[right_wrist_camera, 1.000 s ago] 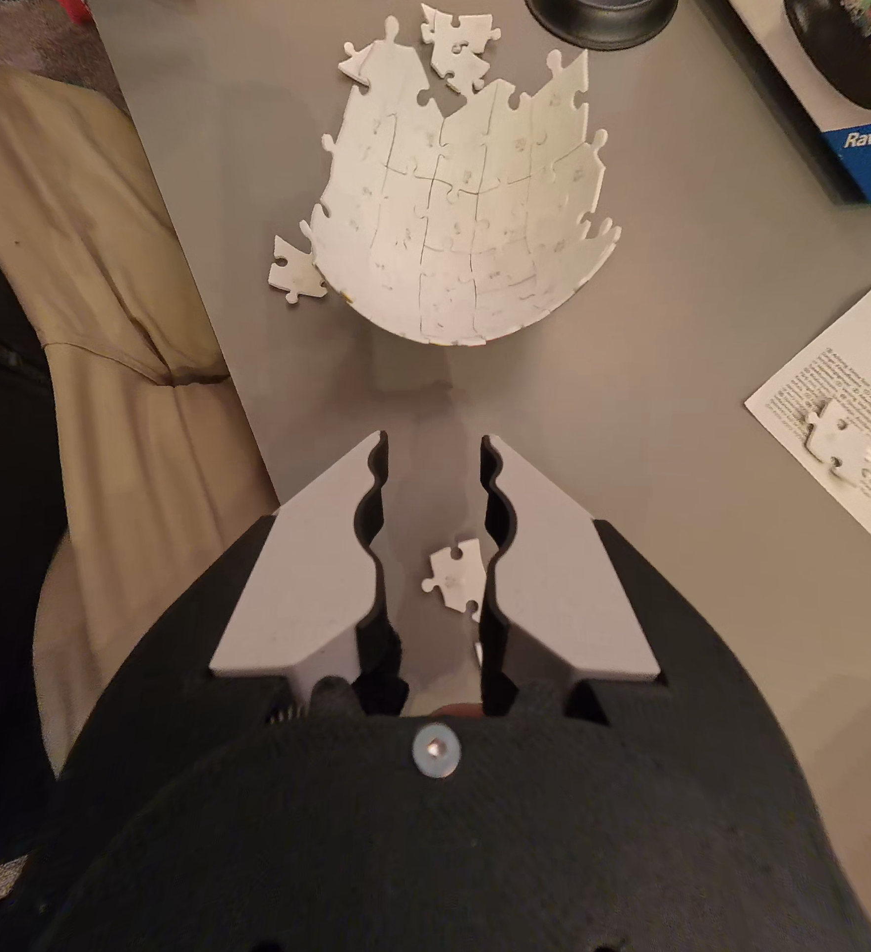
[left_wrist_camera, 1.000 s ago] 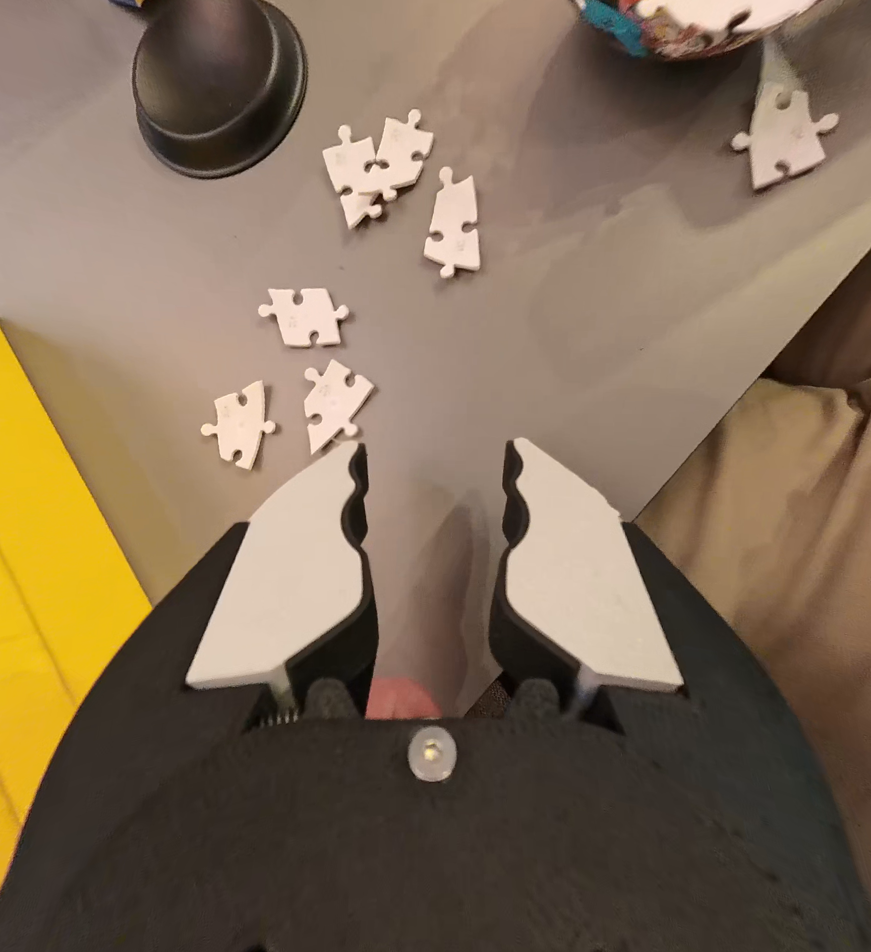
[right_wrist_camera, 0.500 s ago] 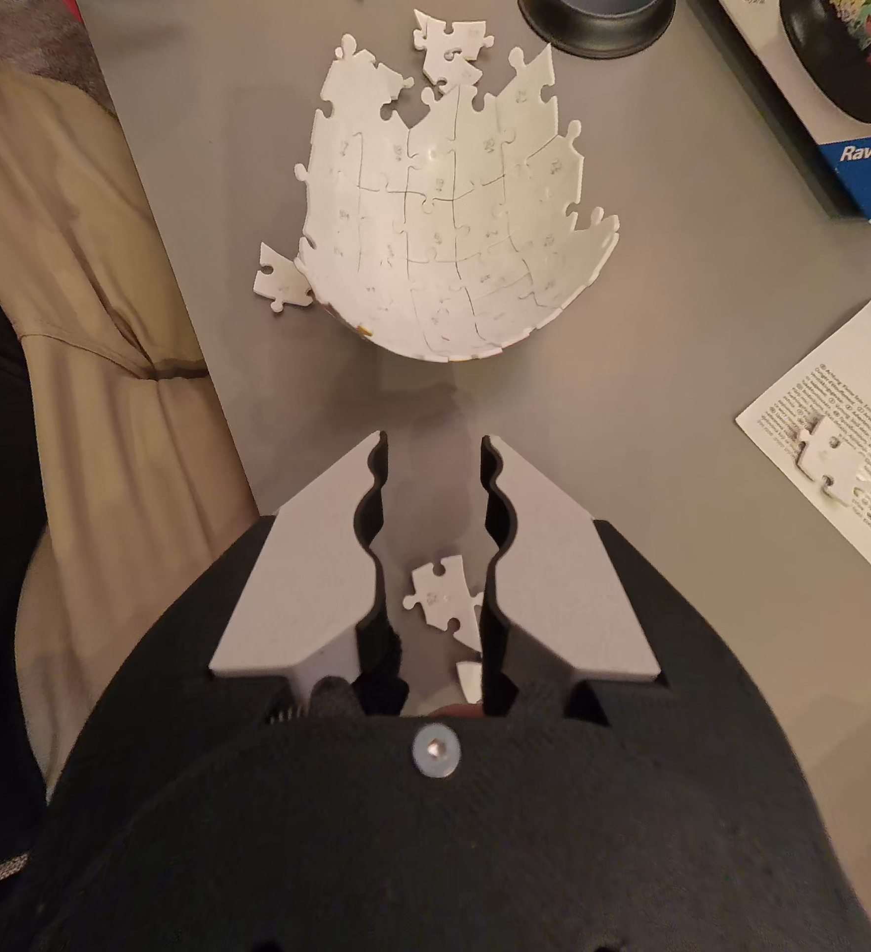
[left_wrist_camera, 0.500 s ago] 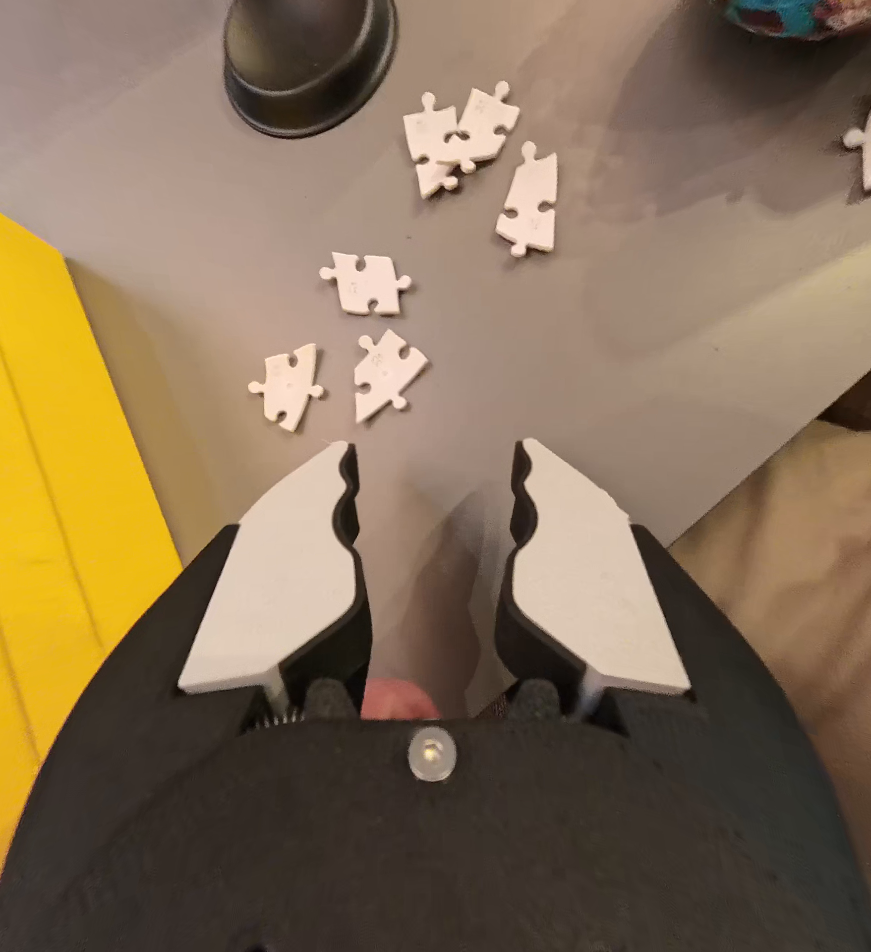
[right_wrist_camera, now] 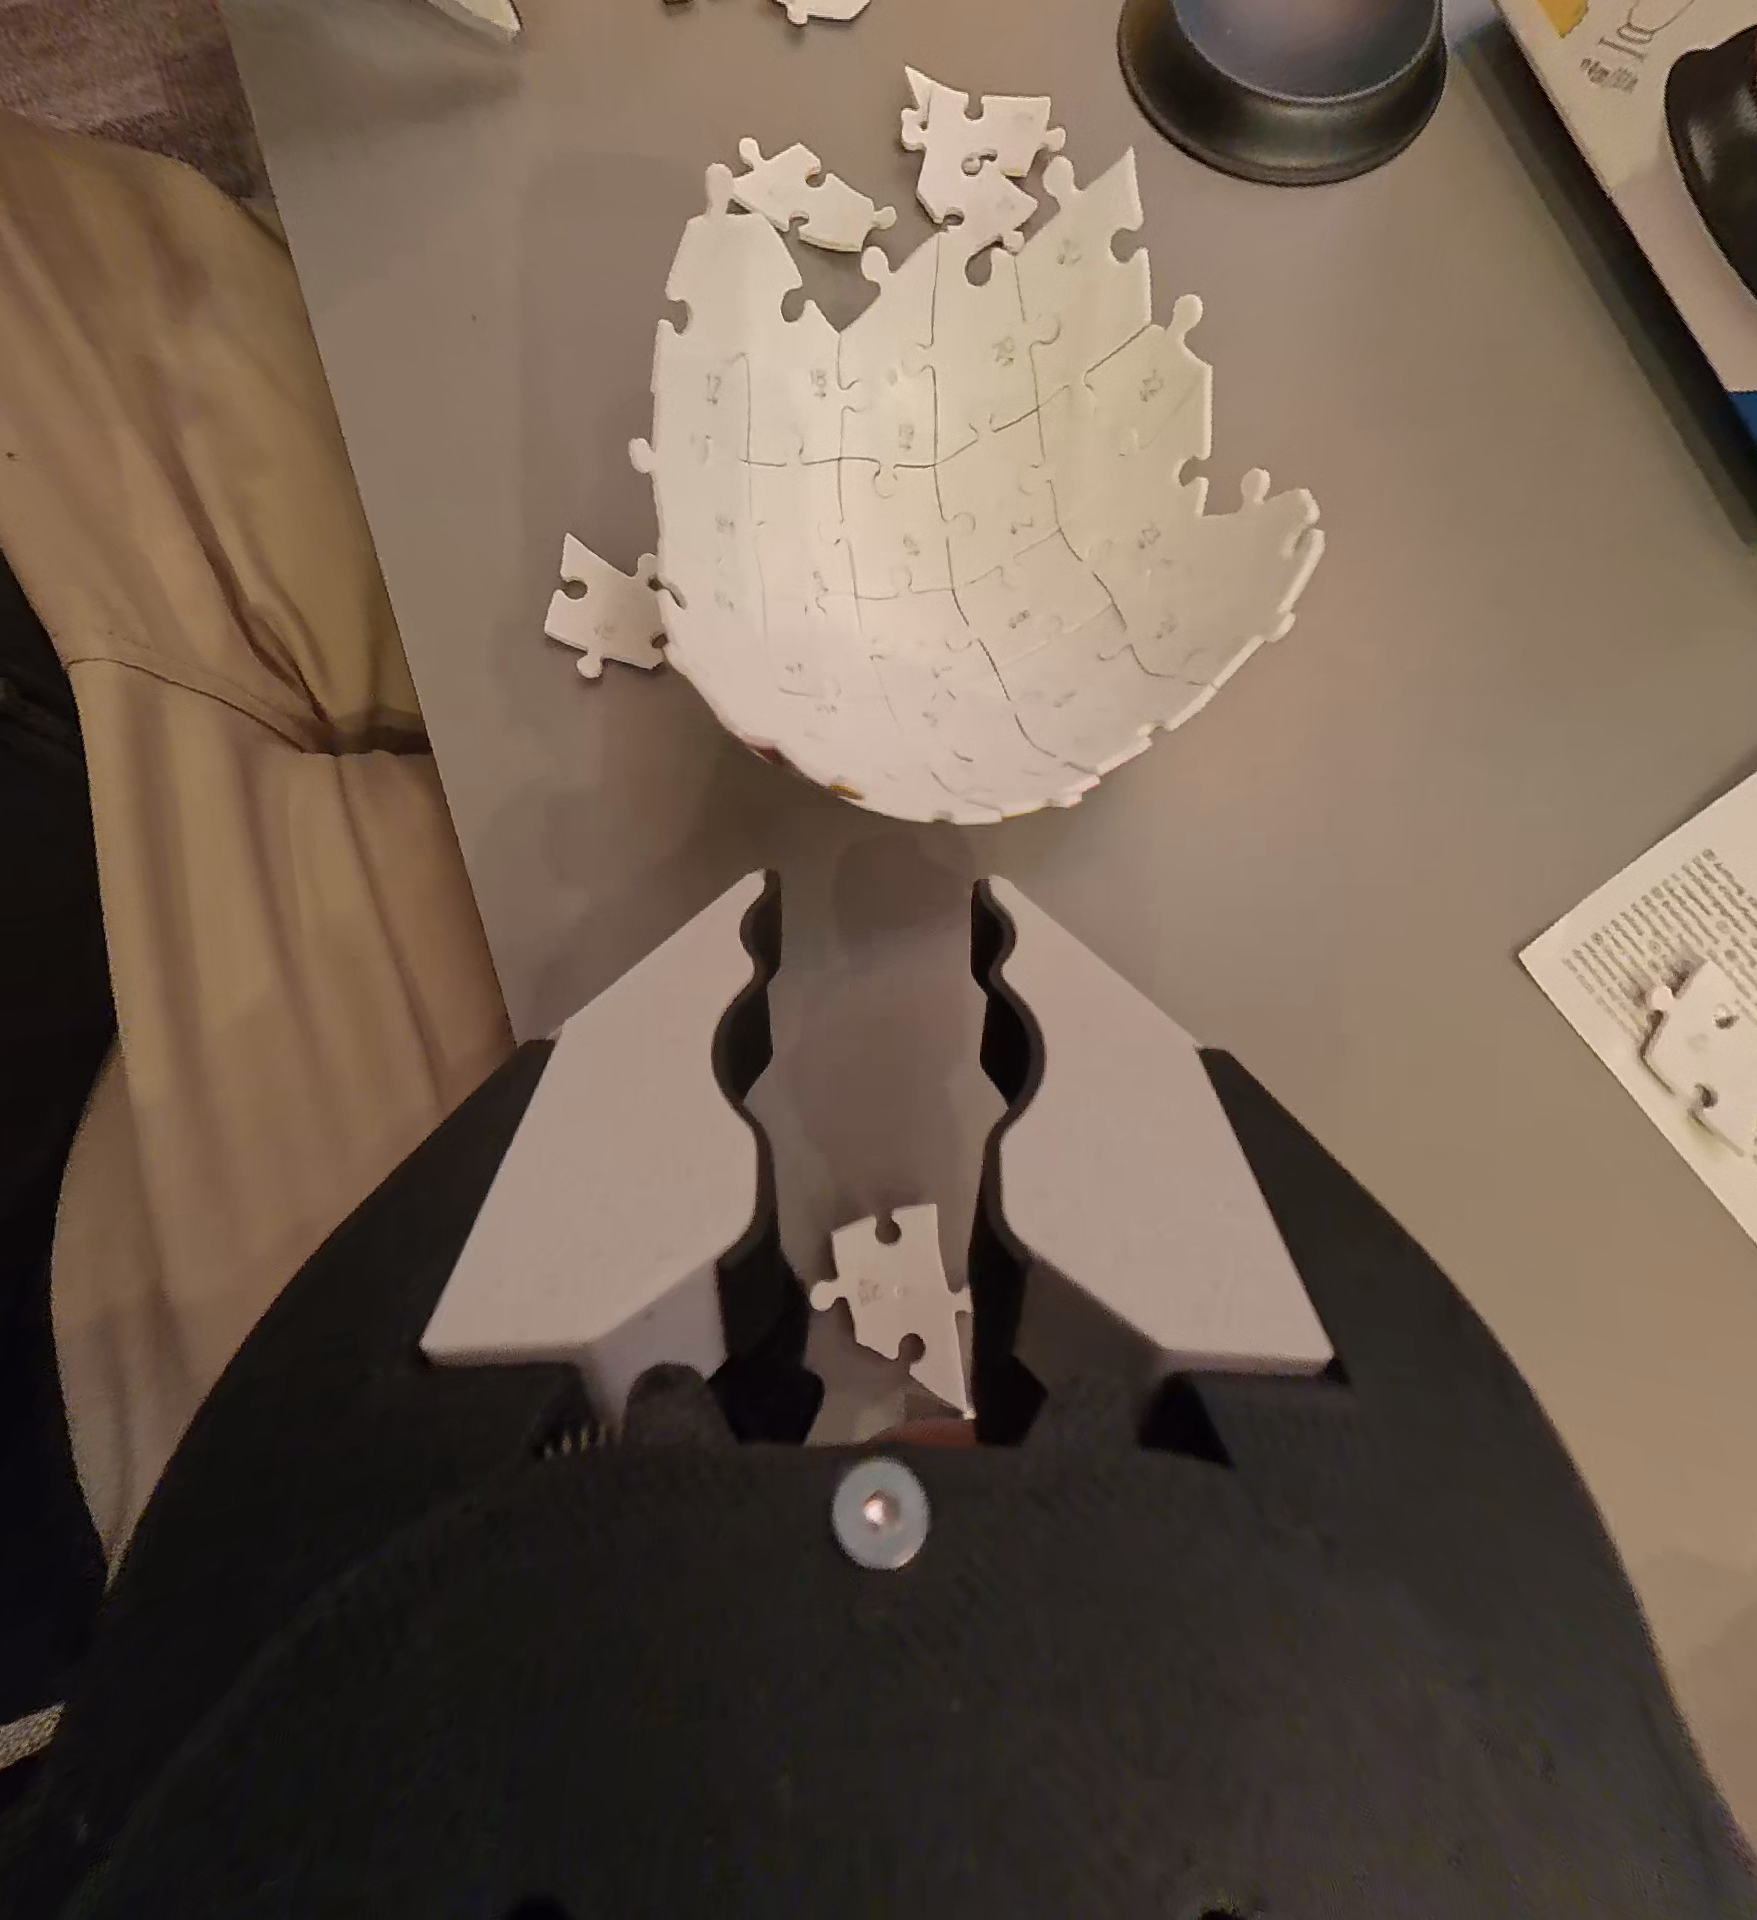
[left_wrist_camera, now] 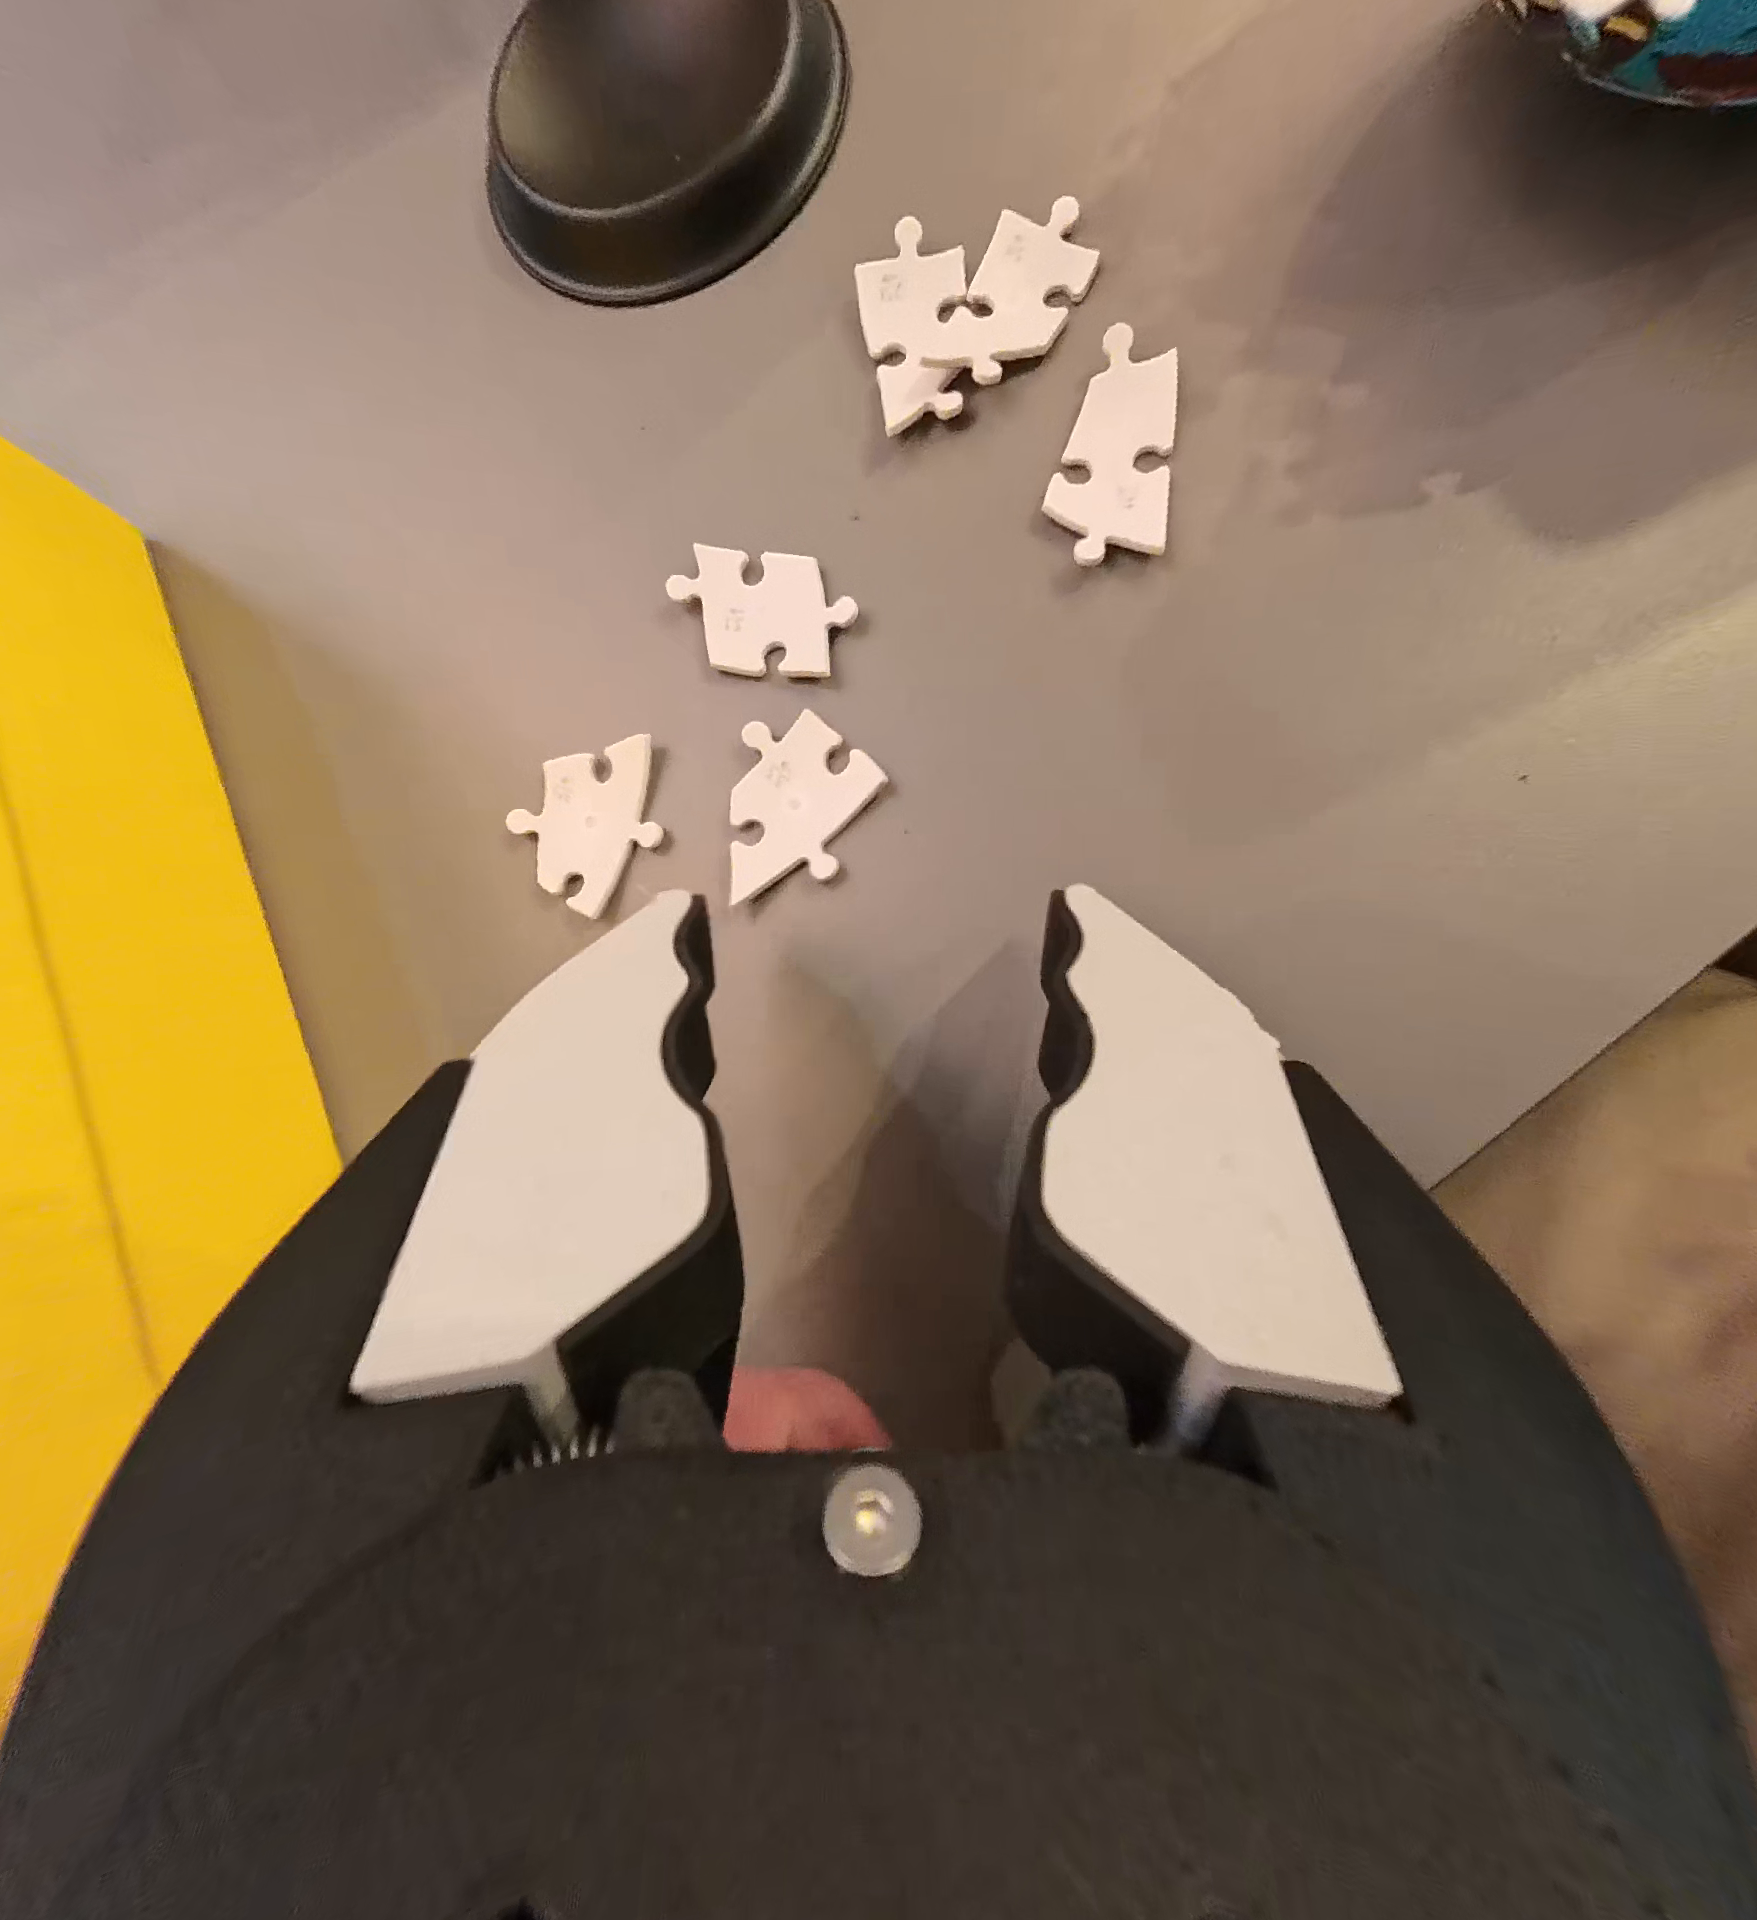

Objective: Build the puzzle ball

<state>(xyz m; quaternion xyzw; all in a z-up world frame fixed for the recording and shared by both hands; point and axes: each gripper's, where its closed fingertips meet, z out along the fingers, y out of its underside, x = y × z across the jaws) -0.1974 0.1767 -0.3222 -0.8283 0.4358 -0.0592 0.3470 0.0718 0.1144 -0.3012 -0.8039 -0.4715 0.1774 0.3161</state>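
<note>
In the right wrist view the half-built puzzle ball [right_wrist_camera: 957, 540] lies on the grey table [right_wrist_camera: 1373, 623] as an open shell, white inside facing me. My right gripper [right_wrist_camera: 876, 894] is open and empty, its tips just short of the shell's near rim. A loose white piece [right_wrist_camera: 895, 1294] lies on the table below the gap between the fingers. In the left wrist view my left gripper [left_wrist_camera: 876, 914] is open and empty above the table. Loose white pieces lie just ahead: two near the left fingertip [left_wrist_camera: 588, 821] [left_wrist_camera: 796, 805], one farther [left_wrist_camera: 765, 613], a long one [left_wrist_camera: 1118, 462] and an overlapping cluster [left_wrist_camera: 967, 301].
A black stand [left_wrist_camera: 661, 135] [right_wrist_camera: 1279, 83] sits at the far side. A yellow surface [left_wrist_camera: 43, 935] borders the table on the left. Beige cloth [right_wrist_camera: 178, 623] lies beside the table edge. The puzzle box [right_wrist_camera: 1736, 208] and an instruction sheet [right_wrist_camera: 1705, 935] with a piece [right_wrist_camera: 1700, 1049] are right. Other pieces [right_wrist_camera: 609, 613] [right_wrist_camera: 978, 145] lie around the shell.
My left gripper has moved left and closer to the loose pieces, its jaws a little wider. My right gripper has moved forward toward the shell, passing over the loose piece.
</note>
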